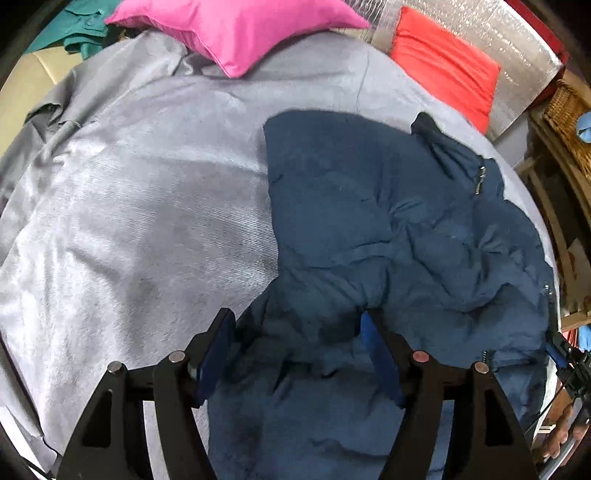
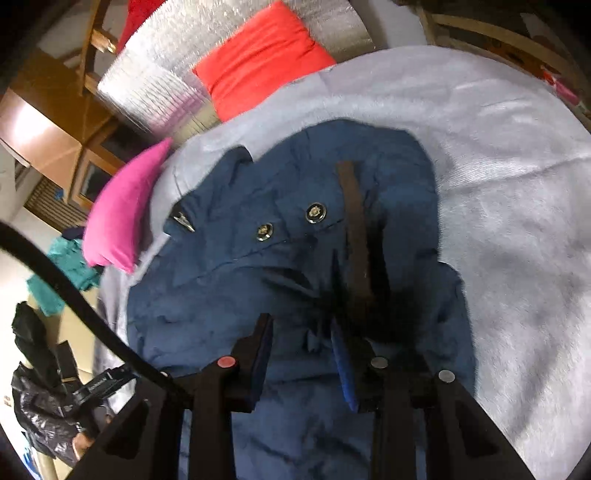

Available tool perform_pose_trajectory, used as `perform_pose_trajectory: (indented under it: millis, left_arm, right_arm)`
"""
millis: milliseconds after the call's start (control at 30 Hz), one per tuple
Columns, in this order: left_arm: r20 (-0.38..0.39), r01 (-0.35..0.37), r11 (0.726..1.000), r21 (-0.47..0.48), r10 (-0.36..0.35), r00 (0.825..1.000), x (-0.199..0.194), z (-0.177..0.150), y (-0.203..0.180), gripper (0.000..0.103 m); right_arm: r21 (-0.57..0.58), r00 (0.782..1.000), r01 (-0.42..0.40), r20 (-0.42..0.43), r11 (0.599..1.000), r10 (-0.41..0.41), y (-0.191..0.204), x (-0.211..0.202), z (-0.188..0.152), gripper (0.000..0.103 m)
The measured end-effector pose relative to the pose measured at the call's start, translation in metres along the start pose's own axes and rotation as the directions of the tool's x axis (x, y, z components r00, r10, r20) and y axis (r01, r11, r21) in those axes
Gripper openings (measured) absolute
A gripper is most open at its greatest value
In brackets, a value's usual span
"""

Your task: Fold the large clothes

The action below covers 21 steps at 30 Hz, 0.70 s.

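Note:
A navy blue padded jacket (image 1: pixel 388 221) lies crumpled on a grey bed cover (image 1: pixel 129 221). My left gripper (image 1: pixel 297 325) is open, its fingers standing over the jacket's near left edge, with cloth between them but not pinched. In the right wrist view the jacket (image 2: pixel 240 288) shows two metal snap buttons (image 2: pixel 316 213) and a dark strap (image 2: pixel 354 229). My right gripper (image 2: pixel 301 332) is open just above the jacket near the strap's lower end. The right gripper also shows at the left wrist view's right edge (image 1: pixel 565 358).
A pink cushion (image 1: pixel 236 29) and a red cushion (image 1: pixel 447 62) lie at the head of the bed by a silver foil panel (image 1: pixel 517 37). Teal clothing (image 1: pixel 77 26) lies far left. A wicker basket (image 1: pixel 569 114) and wooden shelving stand to the right.

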<state>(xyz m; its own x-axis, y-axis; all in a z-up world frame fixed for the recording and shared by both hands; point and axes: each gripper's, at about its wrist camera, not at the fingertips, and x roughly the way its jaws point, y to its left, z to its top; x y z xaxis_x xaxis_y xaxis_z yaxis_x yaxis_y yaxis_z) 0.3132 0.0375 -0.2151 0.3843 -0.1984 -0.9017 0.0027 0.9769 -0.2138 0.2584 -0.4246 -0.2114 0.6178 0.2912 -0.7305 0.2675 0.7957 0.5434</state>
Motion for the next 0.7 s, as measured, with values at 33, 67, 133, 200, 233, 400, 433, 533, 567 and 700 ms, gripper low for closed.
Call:
perform_pose_trajectory:
  millis: [33,67,133,200,233,400,433,533,567,700]
  left_arm:
    - [0.008,0.004,1.000,0.006,-0.004,1.000,-0.005,-0.003,0.001,0.072]
    - [0.015,0.010,1.000,0.013,-0.010,1.000,-0.009,-0.007,0.001,0.072]
    - [0.033,0.016,0.999,0.033,-0.017,0.999,-0.018,-0.017,0.002,0.072]
    - [0.047,0.006,0.998,0.063,-0.009,0.999,-0.028,-0.030,0.005,0.072]
    - [0.051,-0.001,0.997,0.080,-0.003,0.999,-0.032,-0.039,0.007,0.072]
    - [0.071,-0.006,0.995,0.096,-0.001,0.997,-0.054,-0.079,0.029,0.072]
    - [0.074,-0.003,0.997,0.083,-0.004,0.997,-0.059,-0.089,0.037,0.072]
    - [0.074,0.015,0.999,0.037,-0.018,0.997,-0.072,-0.123,0.059,0.072]
    - [0.073,0.021,0.999,0.030,-0.023,0.997,-0.078,-0.133,0.063,0.072]
    - [0.045,0.047,0.999,0.023,-0.048,0.998,-0.084,-0.172,0.076,0.072]
  right_arm:
    - [0.000,1.000,0.006,0.011,1.000,-0.006,-0.002,-0.006,-0.002,0.038]
    - [0.002,1.000,0.011,0.019,1.000,-0.011,-0.005,-0.011,-0.004,0.040]
    - [0.020,0.999,0.009,0.030,1.000,-0.009,-0.015,-0.026,-0.012,0.044]
    - [0.045,0.999,0.001,0.038,0.999,-0.003,-0.027,-0.040,-0.020,0.049]
    - [0.057,0.999,-0.001,0.040,0.998,-0.001,-0.034,-0.048,-0.027,0.050]
    - [0.091,1.000,0.002,0.028,0.996,-0.005,-0.064,-0.076,-0.057,0.052]
    - [0.094,1.000,0.004,0.024,0.996,-0.006,-0.070,-0.081,-0.065,0.052]
    - [0.095,1.000,0.001,0.006,0.995,-0.001,-0.079,-0.091,-0.085,0.051]
    - [0.094,1.000,-0.005,0.002,0.996,0.005,-0.081,-0.095,-0.091,0.051]
    - [0.088,0.999,-0.032,-0.016,0.996,0.033,-0.085,-0.109,-0.120,0.057]
